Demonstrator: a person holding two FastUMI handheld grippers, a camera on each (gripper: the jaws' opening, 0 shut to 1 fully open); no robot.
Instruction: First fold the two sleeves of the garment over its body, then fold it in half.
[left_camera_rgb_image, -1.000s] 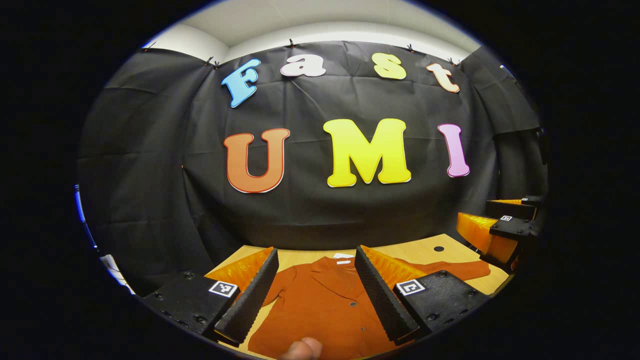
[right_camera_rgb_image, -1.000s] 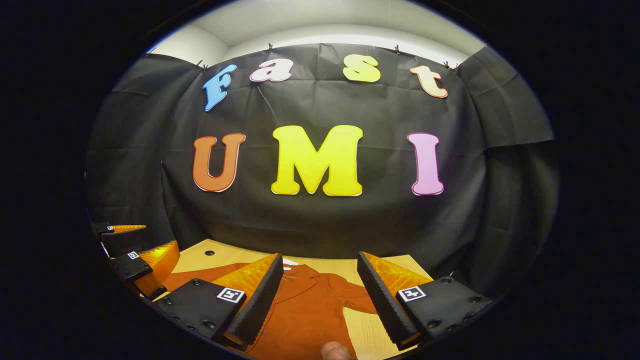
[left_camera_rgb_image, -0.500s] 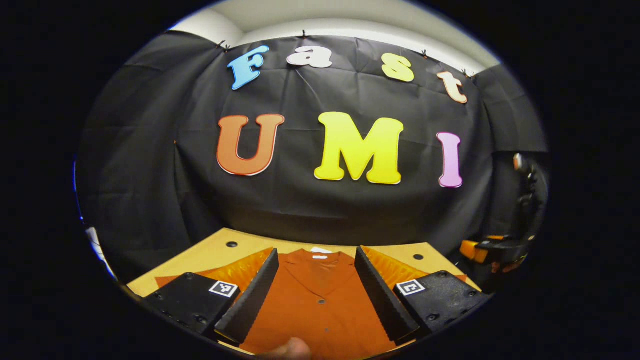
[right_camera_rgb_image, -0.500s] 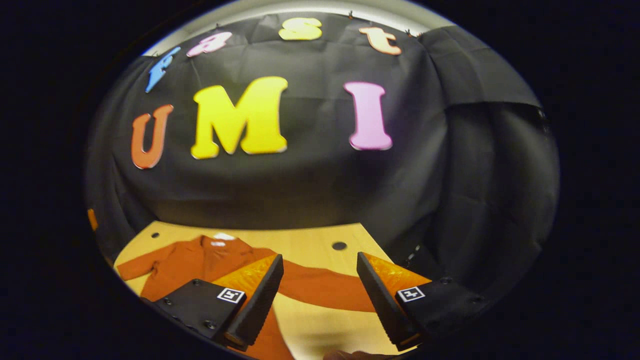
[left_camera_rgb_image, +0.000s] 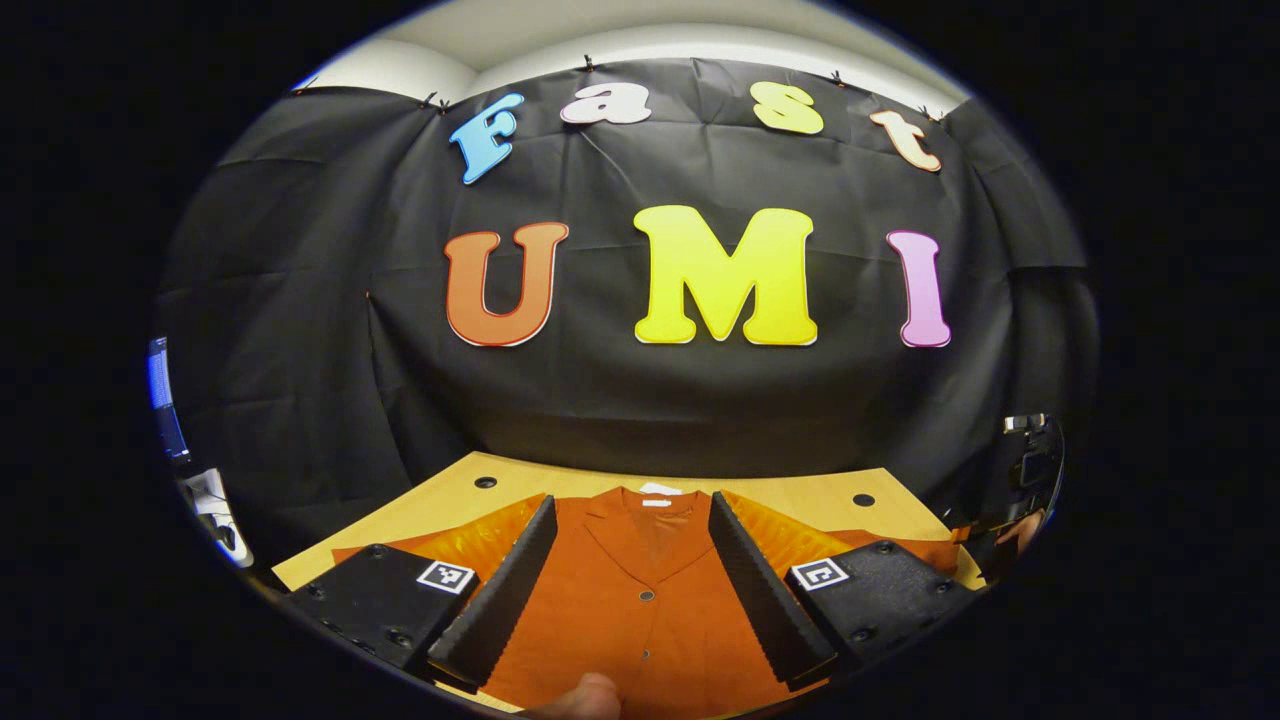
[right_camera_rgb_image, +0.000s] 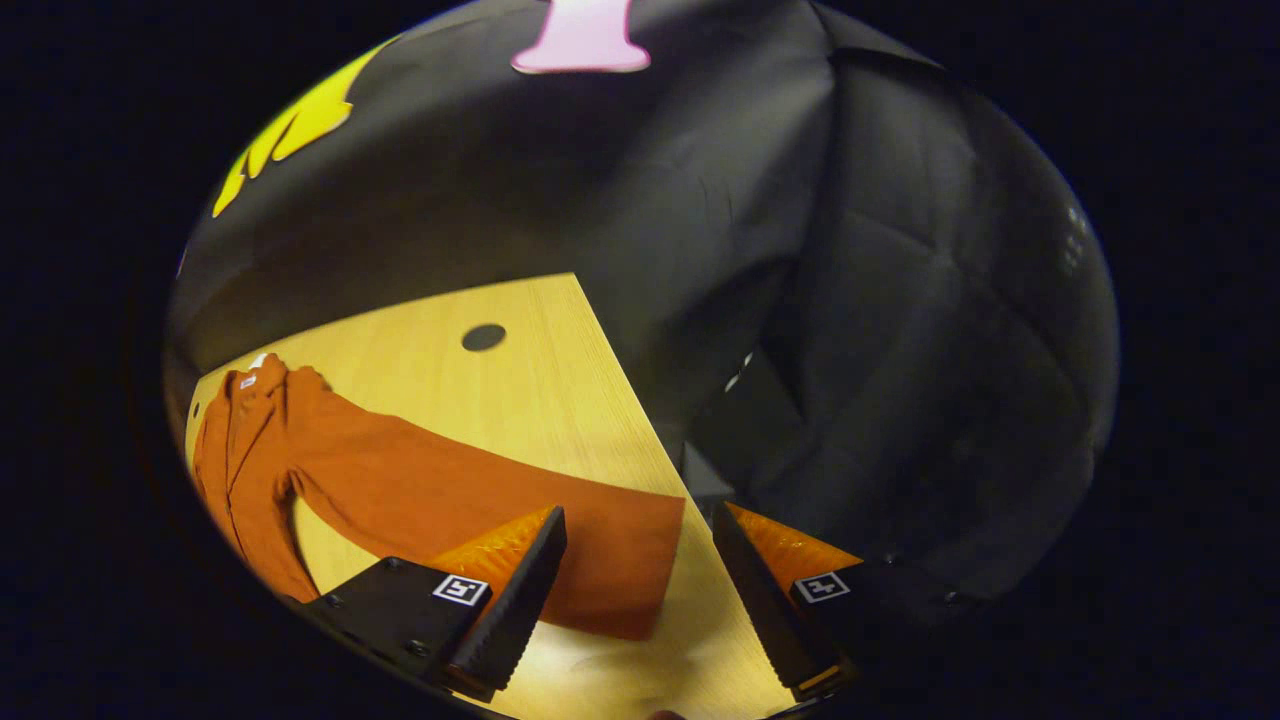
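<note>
A rust-orange buttoned garment (left_camera_rgb_image: 640, 600) lies flat on the wooden table (left_camera_rgb_image: 800, 495), collar toward the booth wall, both sleeves spread out sideways. My left gripper (left_camera_rgb_image: 630, 590) hovers open above the garment's chest, nothing between its fingers. In the right gripper view the garment's body (right_camera_rgb_image: 240, 450) lies at the far left and one long sleeve (right_camera_rgb_image: 470, 500) stretches toward the table's right edge. My right gripper (right_camera_rgb_image: 640, 600) stands open just above the cuff end of that sleeve (right_camera_rgb_image: 625, 580), close to the table's edge.
The table (right_camera_rgb_image: 540, 400) ends right of the sleeve cuff, with black cloth hanging beyond. Round holes sit in the tabletop (right_camera_rgb_image: 483, 337) (left_camera_rgb_image: 486, 482) (left_camera_rgb_image: 863, 499). A fingertip (left_camera_rgb_image: 585, 697) shows at the bottom of the left gripper view.
My right gripper has swung right and tilted down from over the garment's body to the cuff of the right sleeve. My left gripper has settled over the garment's chest.
</note>
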